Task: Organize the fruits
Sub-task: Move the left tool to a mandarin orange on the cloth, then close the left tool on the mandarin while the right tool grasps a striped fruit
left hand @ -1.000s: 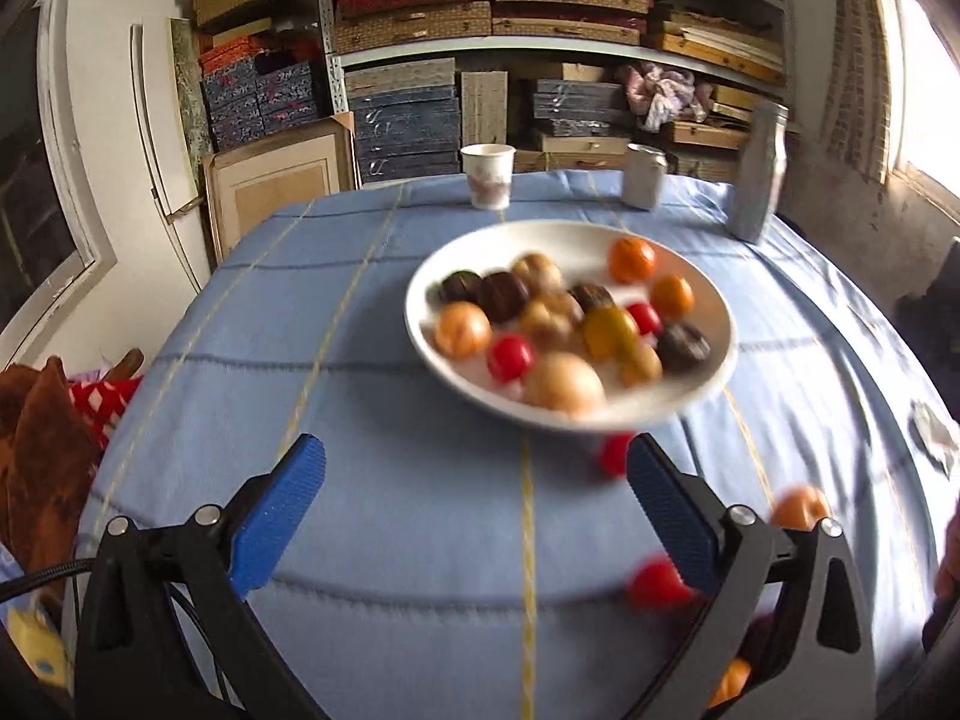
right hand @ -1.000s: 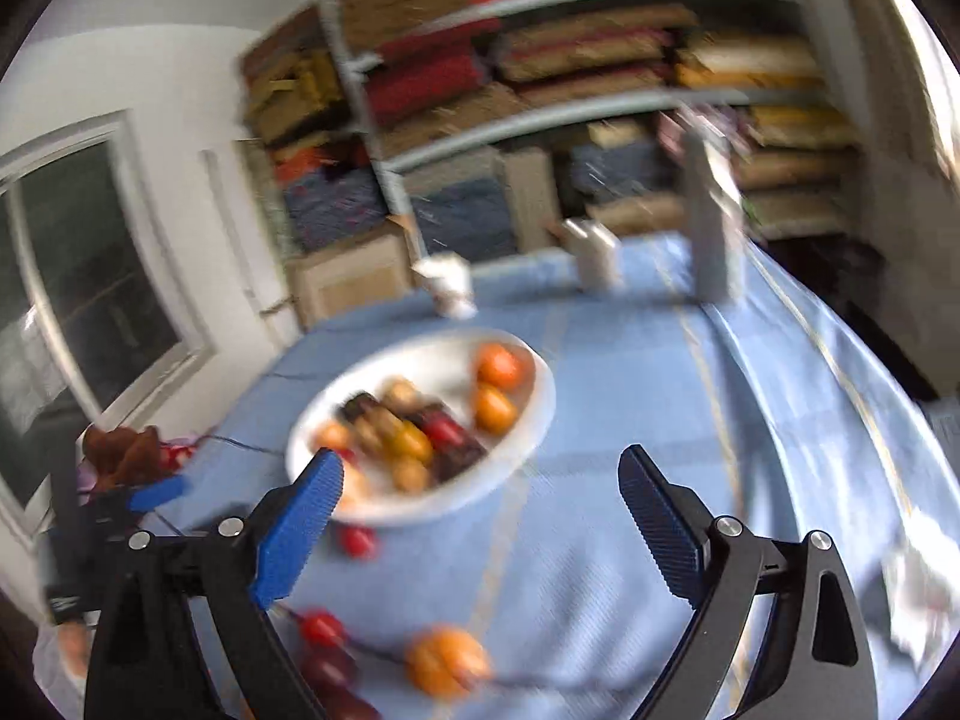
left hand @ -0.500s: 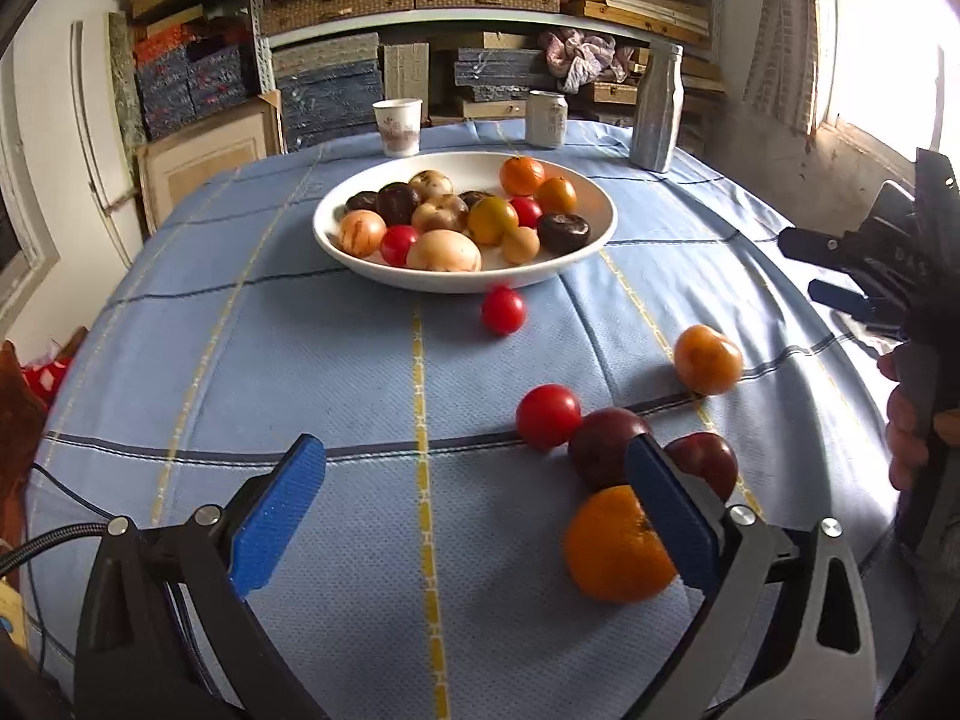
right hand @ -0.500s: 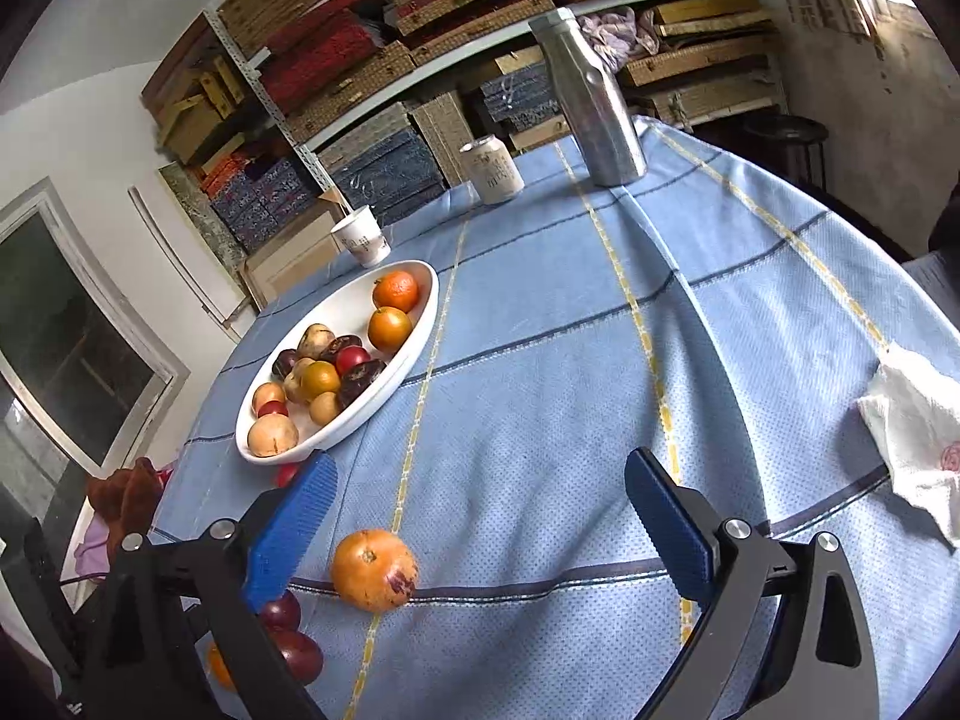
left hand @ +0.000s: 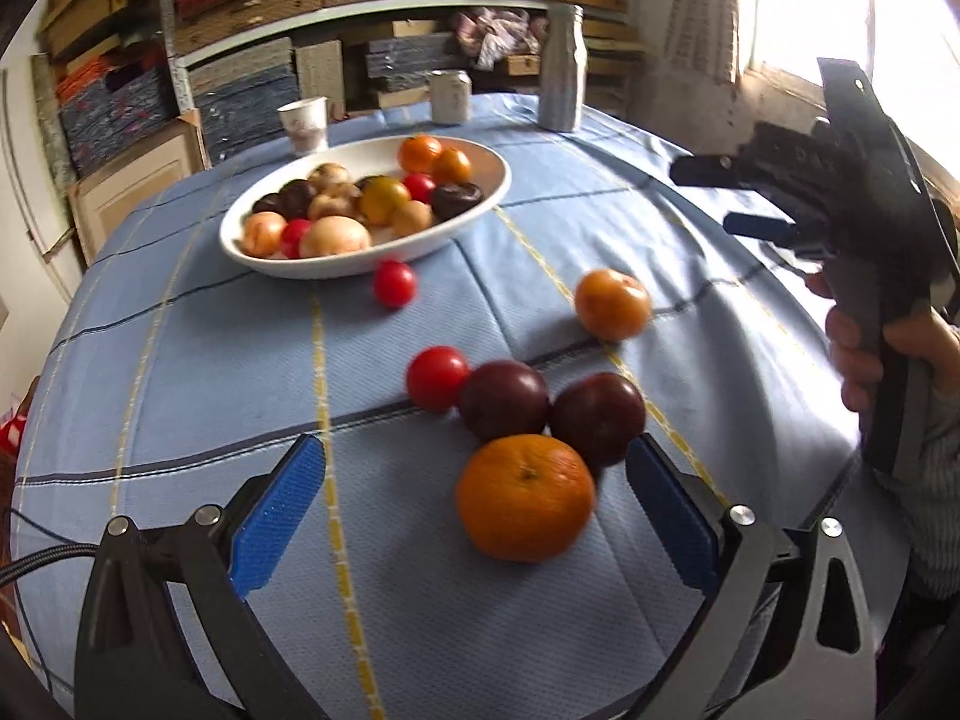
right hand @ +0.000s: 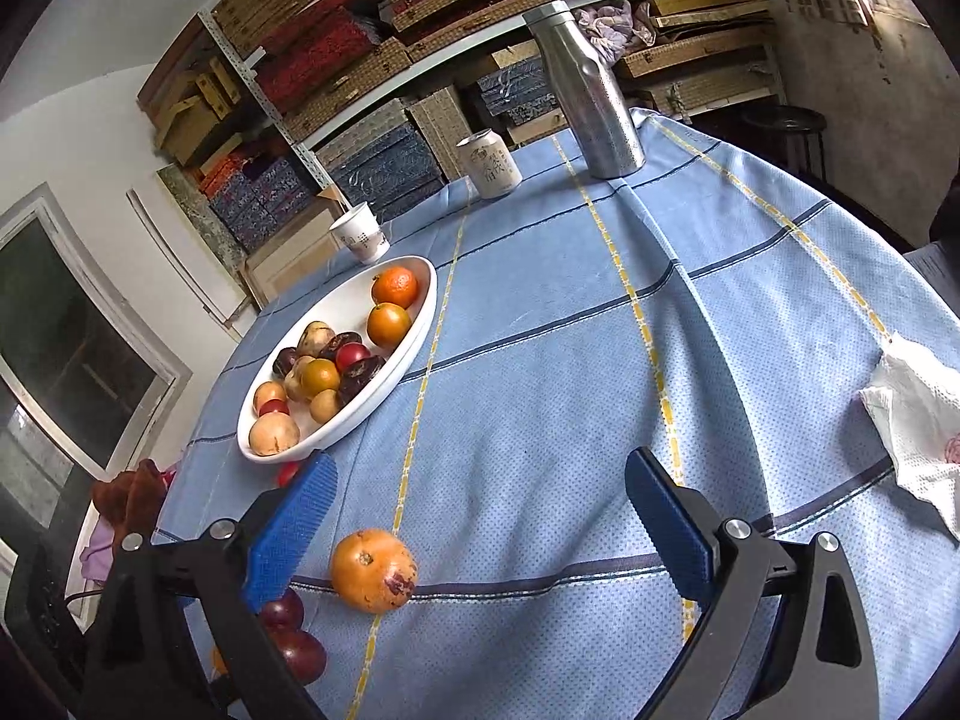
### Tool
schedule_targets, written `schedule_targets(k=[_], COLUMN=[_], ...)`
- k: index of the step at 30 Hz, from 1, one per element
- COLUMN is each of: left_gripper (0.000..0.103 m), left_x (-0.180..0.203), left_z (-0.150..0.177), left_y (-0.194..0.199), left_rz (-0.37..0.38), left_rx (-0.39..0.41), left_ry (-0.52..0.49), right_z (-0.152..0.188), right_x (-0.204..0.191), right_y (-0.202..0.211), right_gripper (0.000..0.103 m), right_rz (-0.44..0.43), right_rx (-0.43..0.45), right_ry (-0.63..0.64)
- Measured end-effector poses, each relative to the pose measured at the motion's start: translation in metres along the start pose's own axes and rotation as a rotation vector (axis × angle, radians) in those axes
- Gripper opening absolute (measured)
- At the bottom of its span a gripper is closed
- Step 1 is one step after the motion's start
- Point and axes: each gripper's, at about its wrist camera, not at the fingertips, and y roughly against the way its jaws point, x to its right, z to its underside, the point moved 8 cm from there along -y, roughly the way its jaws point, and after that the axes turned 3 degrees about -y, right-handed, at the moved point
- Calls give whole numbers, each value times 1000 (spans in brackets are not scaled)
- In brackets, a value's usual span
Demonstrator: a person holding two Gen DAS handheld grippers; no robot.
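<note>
A white oval bowl [left hand: 480, 198] [right hand: 414, 348] full of mixed fruit sits on the blue tablecloth. Loose fruit lies in front of it: a big orange [left hand: 525, 495], two dark plums [left hand: 504, 399] [left hand: 600, 417], two red tomatoes [left hand: 437, 377] [left hand: 394, 282] and an orange-yellow fruit [left hand: 612, 303] [right hand: 373, 569]. My left gripper [left hand: 477, 507] is open, its blue pads either side of the big orange without touching it. My right gripper [right hand: 477, 528] is open and empty, above the cloth right of the orange-yellow fruit. It also shows in the left wrist view, held by a hand [left hand: 864, 354].
At the table's far side stand a paper cup [left hand: 303, 125] [right hand: 360, 237], a can [left hand: 450, 97] [right hand: 492, 162] and a metal bottle [left hand: 562, 69] [right hand: 585, 96]. A crumpled white tissue [right hand: 918, 426] lies at the right edge. Shelves of boxes fill the back wall.
The left gripper has drawn back from the bowl and come down over the loose fruit, now framing the big orange. The right gripper has swung right and steadied low over the cloth.
</note>
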Motion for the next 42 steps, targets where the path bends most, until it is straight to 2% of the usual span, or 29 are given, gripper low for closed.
schedule_targets(k=[4,6,8,9,15,19,25,29,33,37,40,42], left_gripper=[99,95,67,62,57,47,47,46,48,48,48,48], left_x=[6,8,10,10,11,14,13,7,8,10,8,9], left_z=[1,1,3,4,4,4,5,8,11,12,13,13], left_y=[-1,-2,-5,-8,-10,-11,-10,-4,-4,-5,-7,-6], left_rz=[18,23,41,51,66,103,108,93,94,76,86,80], left_rx=[-5,-6,-24,-42,-44,-46,-47,-36,-46,-52,-59,-57], left_ry=[-20,-27,-25,-23,-19,-18,-7,15,5,-12,3,-2], right_z=[2,3,4,4,6,6,8,19,34,45,50,55], right_x=[-1,-1,-1,-1,-2,-2,-5,-23,-40,-47,-50,-52], right_y=[-2,-4,-5,-5,-6,-6,-7,-8,-13,-21,-30,-34], right_gripper=[98,98,98,98,98,98,98,98,96,89,70,68], right_rz=[1,2,2,2,2,1,-11,-46,-34,-25,-28,-35], right_rx=[-10,-16,-20,-22,-29,-33,-44,-70,-108,-158,-201,-224], right_ry=[3,5,4,3,3,6,17,111,224,264,274,281])
